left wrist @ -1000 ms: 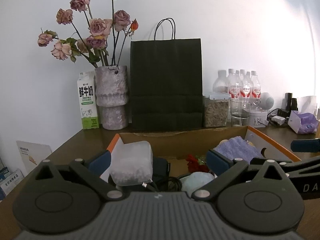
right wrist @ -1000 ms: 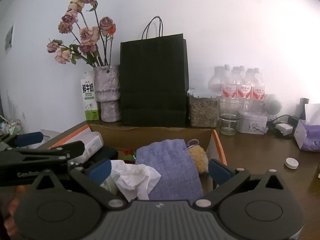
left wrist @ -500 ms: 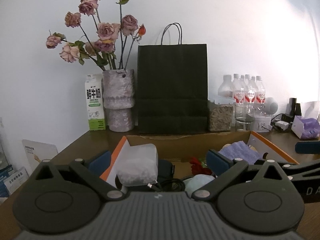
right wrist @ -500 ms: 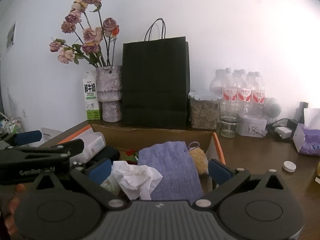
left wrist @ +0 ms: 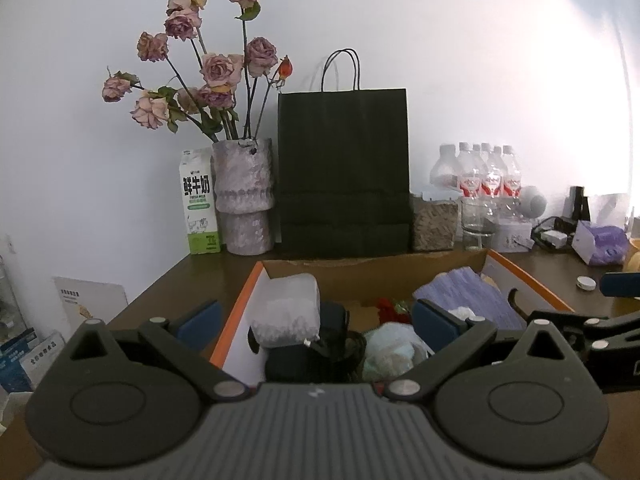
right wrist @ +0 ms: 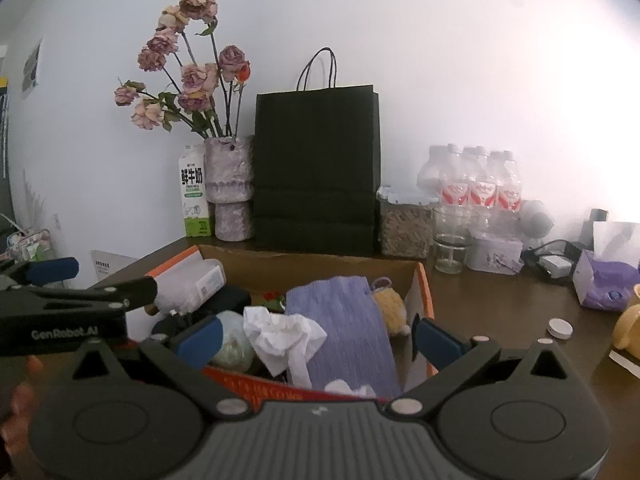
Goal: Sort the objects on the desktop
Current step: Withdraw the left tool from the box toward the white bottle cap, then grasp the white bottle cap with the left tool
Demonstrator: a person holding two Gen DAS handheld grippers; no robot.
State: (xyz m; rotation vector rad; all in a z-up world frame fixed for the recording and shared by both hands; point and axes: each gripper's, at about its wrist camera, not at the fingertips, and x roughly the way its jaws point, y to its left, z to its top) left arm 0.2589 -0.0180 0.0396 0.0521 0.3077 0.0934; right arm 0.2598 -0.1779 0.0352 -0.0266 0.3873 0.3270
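Note:
A cardboard box [left wrist: 380, 278] [right wrist: 320, 268] with orange flaps stands on the brown desk. It holds a frosted white container [left wrist: 288, 308], a black device with a cable [left wrist: 320, 344], a pale green ball [right wrist: 232, 340], a purple cloth [right wrist: 344, 324], a crumpled white tissue [right wrist: 284, 332] and a yellow plush [right wrist: 390, 306]. My left gripper [left wrist: 316, 320] hovers open over the box's near left part, holding nothing. My right gripper [right wrist: 318, 340] is open and holds nothing above the tissue and cloth. A white cap [right wrist: 560, 328] lies on the desk right of the box.
Along the wall stand a milk carton [left wrist: 198, 200], a vase of dried roses [left wrist: 244, 196], a black paper bag [left wrist: 344, 172], a grain jar [left wrist: 434, 224] and water bottles [left wrist: 484, 176]. A purple tissue pack [right wrist: 608, 284] and a yellow cup [right wrist: 628, 324] sit at the right.
Both grippers have drawn back from the box, so it looks smaller and lower in both views. Both stay open and hold nothing. The box's contents have not moved.

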